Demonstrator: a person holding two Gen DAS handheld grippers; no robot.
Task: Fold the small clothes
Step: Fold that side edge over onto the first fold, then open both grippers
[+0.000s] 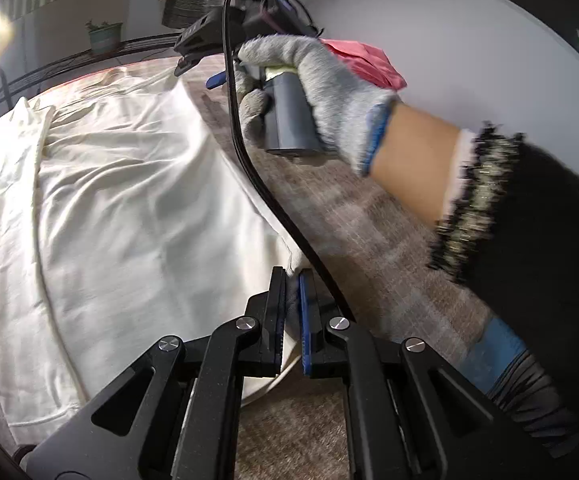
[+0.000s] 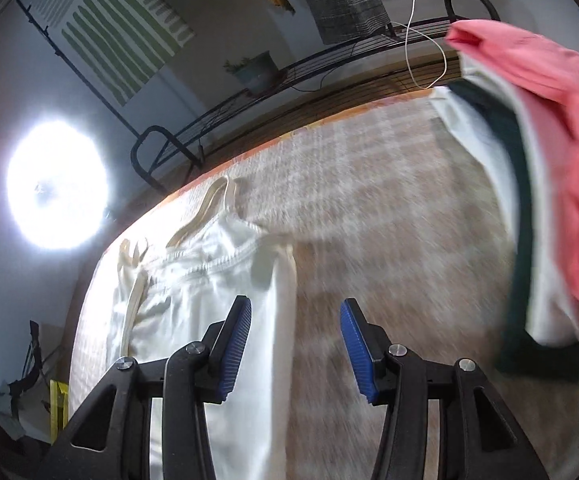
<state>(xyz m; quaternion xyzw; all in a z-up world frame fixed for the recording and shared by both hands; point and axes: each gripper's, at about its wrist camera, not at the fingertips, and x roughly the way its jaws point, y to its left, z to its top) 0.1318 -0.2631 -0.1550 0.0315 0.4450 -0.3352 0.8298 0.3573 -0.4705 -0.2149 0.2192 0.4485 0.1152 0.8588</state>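
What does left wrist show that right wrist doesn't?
Left wrist only: the left gripper shut on the near corner of the white garment, plus the gloved hand carrying the right gripper. Right wrist only: the right gripper open and empty, the garment's waistband end, the bright lamp. Both: white garment, pink cloth, checked bedcover.

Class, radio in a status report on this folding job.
Left gripper shut on white garment corner. Right gripper open, empty, over garment edge. Black cable trails across; clothes pile aside.
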